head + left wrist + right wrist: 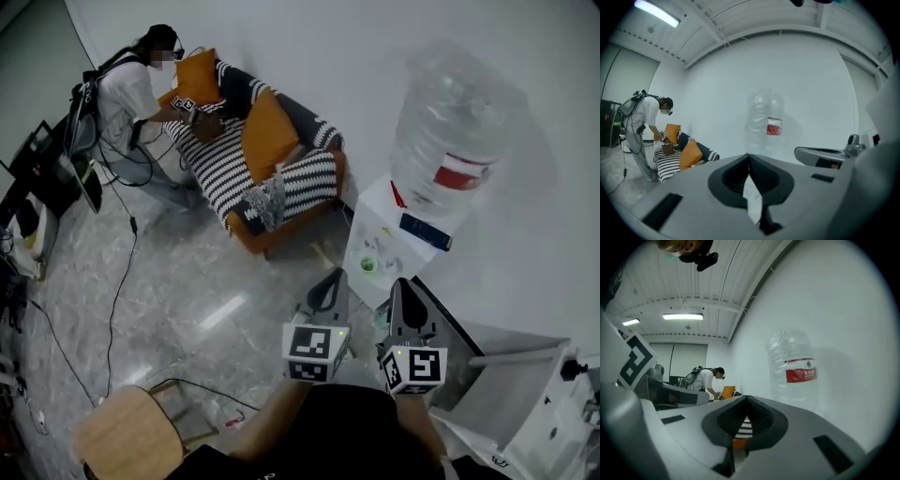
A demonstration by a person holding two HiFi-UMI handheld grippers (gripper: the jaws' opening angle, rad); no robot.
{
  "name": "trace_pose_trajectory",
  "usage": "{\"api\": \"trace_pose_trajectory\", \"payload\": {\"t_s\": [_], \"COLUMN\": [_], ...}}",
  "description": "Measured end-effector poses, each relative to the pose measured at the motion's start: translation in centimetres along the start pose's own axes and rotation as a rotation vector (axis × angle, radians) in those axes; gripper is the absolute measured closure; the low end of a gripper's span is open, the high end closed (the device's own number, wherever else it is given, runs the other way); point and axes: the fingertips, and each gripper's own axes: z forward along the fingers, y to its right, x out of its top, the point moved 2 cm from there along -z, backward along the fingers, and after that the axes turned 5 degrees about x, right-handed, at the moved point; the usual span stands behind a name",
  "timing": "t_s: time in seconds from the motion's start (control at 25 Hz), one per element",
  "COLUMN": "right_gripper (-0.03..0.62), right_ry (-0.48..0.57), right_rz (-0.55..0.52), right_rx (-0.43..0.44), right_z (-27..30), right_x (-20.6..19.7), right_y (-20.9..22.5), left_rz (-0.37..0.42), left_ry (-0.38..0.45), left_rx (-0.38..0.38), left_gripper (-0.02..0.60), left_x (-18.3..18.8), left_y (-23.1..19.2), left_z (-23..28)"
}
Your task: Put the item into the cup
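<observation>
Wooden stool [127, 433] sits at the lower left of the head view, well apart from the work. At bottom centre I hold the left gripper [328, 281], its jaws closed together on nothing. Just right of it is the right gripper [401, 286], likewise closed and empty. Further right, the white dispenser [380, 225] carries the water bottle [450, 122], and what looks like a small green cup [367, 265] stands near its front edge. I cannot pick out the item. I judge the task not yet begun: next I must find the item and open one gripper.
</observation>
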Motion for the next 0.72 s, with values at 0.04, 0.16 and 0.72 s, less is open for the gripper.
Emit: {"api": "trace_pose_trajectory", "payload": {"t_s": [0.04,0.16,0.72], "right_gripper": [0.583,0.583,0.583], "right_ry": [0.000,0.003,0.007], "right_rz": [0.003,0.008,-0.065], "right_rx": [0.015,0.054,0.109], "right_z": [0.4,1.0,0.8], "right_x": [0.1,0.7,2.2], "right_y": [-0.2,-0.8,-4.1], "left_rz": [0.001,-0.003,-0.070], "left_ry": [0.008,0.036,0.088], "left_rx": [-0.008,-0.031,-0.021], "left_gripper": [0.569,0.569,0.569], "left_x": [0.4,1.2,1.6], "left_y": [0.1,0.6,-1.3], "left_z": [-0.1,-0.6,-3.4]}}
